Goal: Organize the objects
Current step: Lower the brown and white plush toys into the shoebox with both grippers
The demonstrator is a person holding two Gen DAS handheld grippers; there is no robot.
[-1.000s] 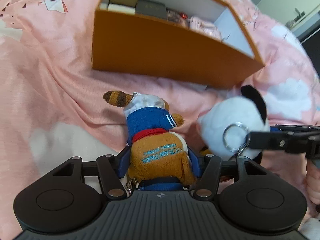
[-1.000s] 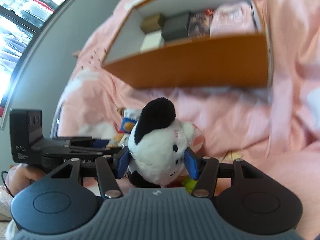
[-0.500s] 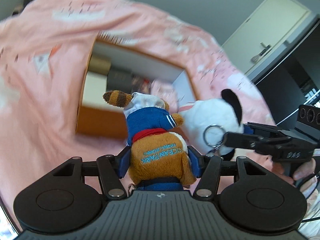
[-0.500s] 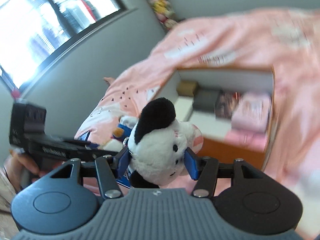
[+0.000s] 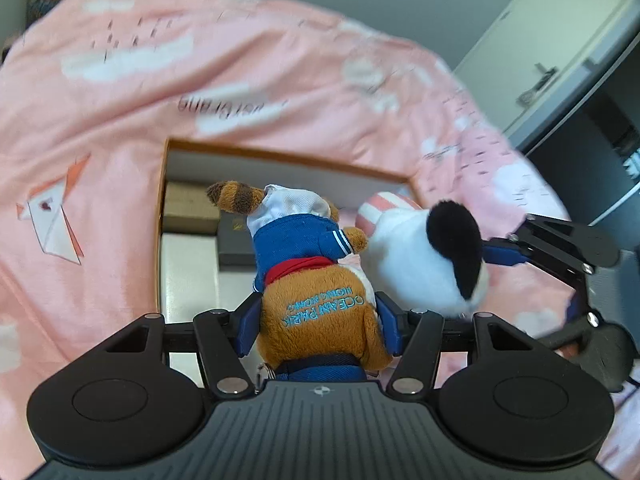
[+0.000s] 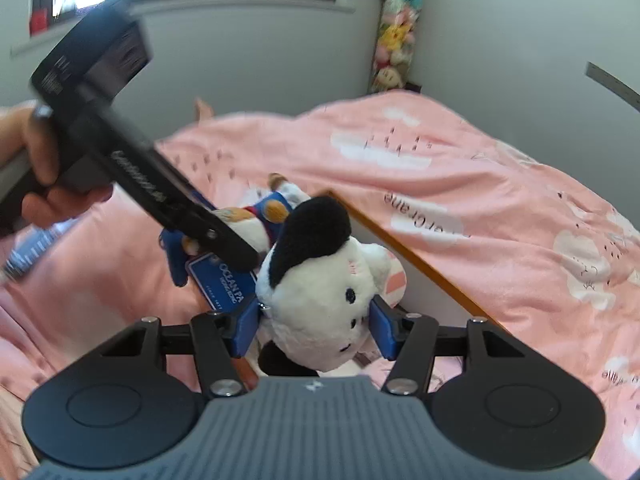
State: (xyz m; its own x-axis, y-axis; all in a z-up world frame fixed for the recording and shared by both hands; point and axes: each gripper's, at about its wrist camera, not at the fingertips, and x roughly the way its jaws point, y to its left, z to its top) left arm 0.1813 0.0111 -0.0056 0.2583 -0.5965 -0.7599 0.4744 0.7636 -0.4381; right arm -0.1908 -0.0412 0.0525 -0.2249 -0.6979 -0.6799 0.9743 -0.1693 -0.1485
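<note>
My left gripper (image 5: pixel 318 326) is shut on a brown plush animal (image 5: pixel 320 312) in a blue jacket and white cap, marked "Ocean Park". It holds the plush in the air over the open orange box (image 5: pixel 162 216). My right gripper (image 6: pixel 314 326) is shut on a white plush dog (image 6: pixel 320 300) with black ears, held beside the brown plush (image 6: pixel 256 220). In the left wrist view the white dog (image 5: pixel 424 264) sits just right of the brown plush, over the box's right part. The box edge (image 6: pixel 404 252) shows behind the dog in the right wrist view.
The box lies on a pink bedspread (image 5: pixel 120 80) and holds a tan box (image 5: pixel 188 208), a dark box (image 5: pixel 236 240) and a white floor area (image 5: pixel 188 276). A door (image 5: pixel 560 40) is at the far right. Hanging plush toys (image 6: pixel 394 44) are in the room corner.
Both grippers have lifted their plush toys off the bedspread and carried them forward until they hang above the open box. The right gripper has swung to the right.
</note>
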